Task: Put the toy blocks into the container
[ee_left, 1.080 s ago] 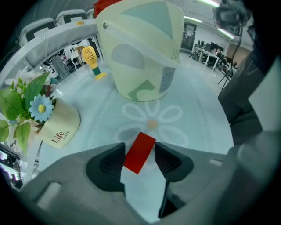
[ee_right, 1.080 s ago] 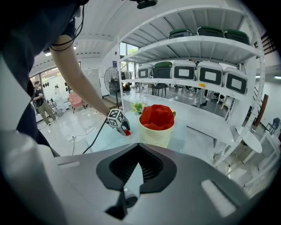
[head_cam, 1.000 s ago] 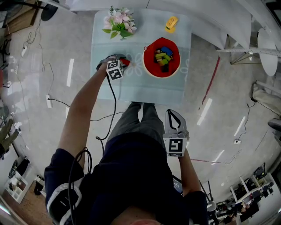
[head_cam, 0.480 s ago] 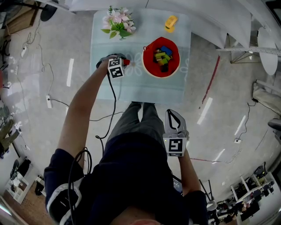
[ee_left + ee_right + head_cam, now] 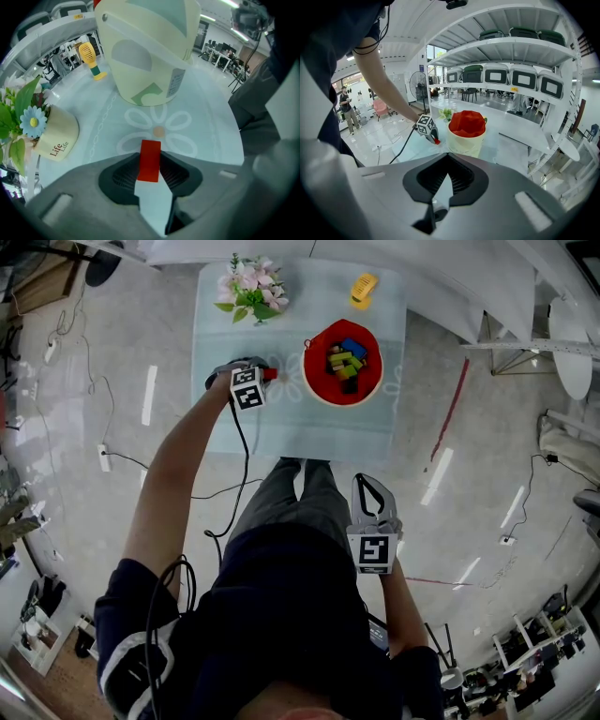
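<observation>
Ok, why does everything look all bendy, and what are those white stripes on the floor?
Head view: the wide lens bows the table at its edges, and lamp glare streaks the floor. Left gripper view: black rounded corners, the container bulges, the red block looks sharp. Right gripper view: the shelves curve like a rainbow.

On the cloth-covered desk (image 5: pixel 309 432): the red-lined cream bucket (image 5: pixel 317 382) right of centre, with mixed plastic toy blocks (image 5: pixel 345 360) in it. Just left of the bucket, a red rectangular block (image 5: pixel 271 374). Far-left corner: a potted flower bunch (image 5: pixel 249 292). Far-right corner, behind the bucket: a yellow plastic toy (image 5: pixel 365 289).
</observation>
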`<state>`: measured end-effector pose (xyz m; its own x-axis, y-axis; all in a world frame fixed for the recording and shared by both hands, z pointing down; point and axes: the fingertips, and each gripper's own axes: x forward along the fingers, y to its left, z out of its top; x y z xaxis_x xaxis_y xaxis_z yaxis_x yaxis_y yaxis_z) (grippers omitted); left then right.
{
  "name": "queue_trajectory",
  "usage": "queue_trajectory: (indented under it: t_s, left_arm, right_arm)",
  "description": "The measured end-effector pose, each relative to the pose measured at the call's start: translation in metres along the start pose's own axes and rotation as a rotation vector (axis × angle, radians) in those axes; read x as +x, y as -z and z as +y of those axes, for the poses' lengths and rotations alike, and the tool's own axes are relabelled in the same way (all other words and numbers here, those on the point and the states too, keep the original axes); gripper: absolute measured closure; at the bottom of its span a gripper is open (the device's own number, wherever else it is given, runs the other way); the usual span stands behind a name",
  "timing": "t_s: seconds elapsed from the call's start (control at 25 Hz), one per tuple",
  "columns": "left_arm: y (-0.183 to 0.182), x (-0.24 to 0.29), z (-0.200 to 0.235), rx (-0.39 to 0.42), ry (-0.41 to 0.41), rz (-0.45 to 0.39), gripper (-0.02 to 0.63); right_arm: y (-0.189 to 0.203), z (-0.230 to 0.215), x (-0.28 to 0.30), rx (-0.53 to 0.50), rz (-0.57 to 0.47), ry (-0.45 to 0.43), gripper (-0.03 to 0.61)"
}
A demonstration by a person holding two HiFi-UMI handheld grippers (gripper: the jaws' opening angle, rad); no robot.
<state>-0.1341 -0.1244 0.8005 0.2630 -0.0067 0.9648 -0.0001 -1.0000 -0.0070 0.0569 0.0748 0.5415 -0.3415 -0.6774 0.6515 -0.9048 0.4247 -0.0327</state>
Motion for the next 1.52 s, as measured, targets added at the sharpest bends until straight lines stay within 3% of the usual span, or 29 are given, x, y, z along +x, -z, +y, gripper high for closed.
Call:
queue_trajectory:
  t_s: [0.32,0.8,1.28,1.52]
  left_arm:
    - [-0.006,-0.016,0.007,-0.078,-0.076,-0.074,0.479]
    - [-0.049,-0.096,0.018,-0.206,-0.199,-0.232,0.48]
    - [-0.11,-0.173,0.006,-0.234,-0.244,-0.363,0.48]
    - [-0.152,-0.19,0.002,-0.201,-0.244,-0.411,0.48]
  right_arm:
    - [-0.001,0.0,0.0,0.016,-0.01,0.005,0.578]
    - [-0.007,0.004,-0.003,-0.014,-0.031,-0.002,0.578]
    - [-0.014,0.007,-0.017,-0.018,-0.069,0.012,0.578]
    - [-0.01,0.007,-0.023,-0.015,-0.074,0.024,0.579]
